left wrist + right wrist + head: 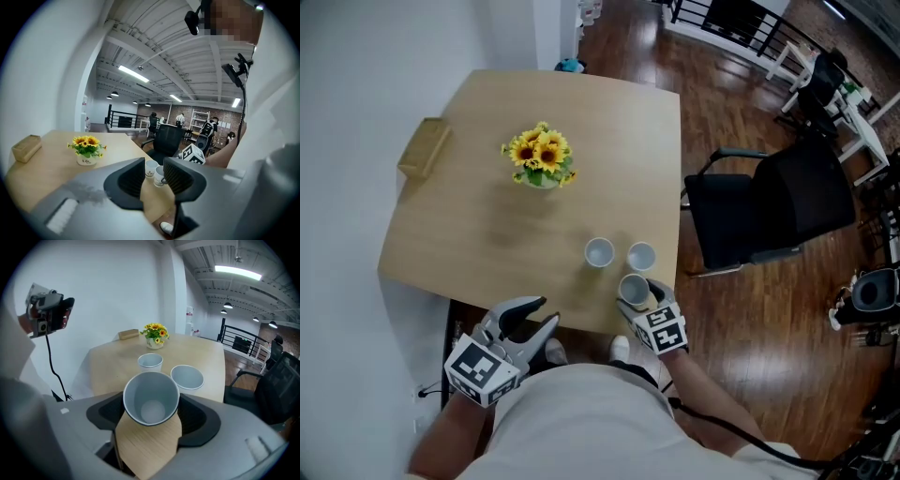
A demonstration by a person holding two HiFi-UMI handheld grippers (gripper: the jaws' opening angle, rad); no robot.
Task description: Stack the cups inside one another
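Note:
Three white paper cups are near the front right corner of the wooden table (487,225). Two stand upright side by side: the left cup (599,252) (150,361) and the right cup (641,256) (187,377). The third cup (630,286) (151,398) is just in front of them, tilted toward me, with my right gripper (636,292) (151,414) shut on its sides. My left gripper (542,314) (153,176) is open and empty, held off the table's front edge to the left of the cups, which show small between its jaws.
A pot of sunflowers (542,157) (155,336) stands mid-table and a wooden box (424,147) lies at the far left edge. A black office chair (769,202) sits to the right of the table. A white wall runs along the left.

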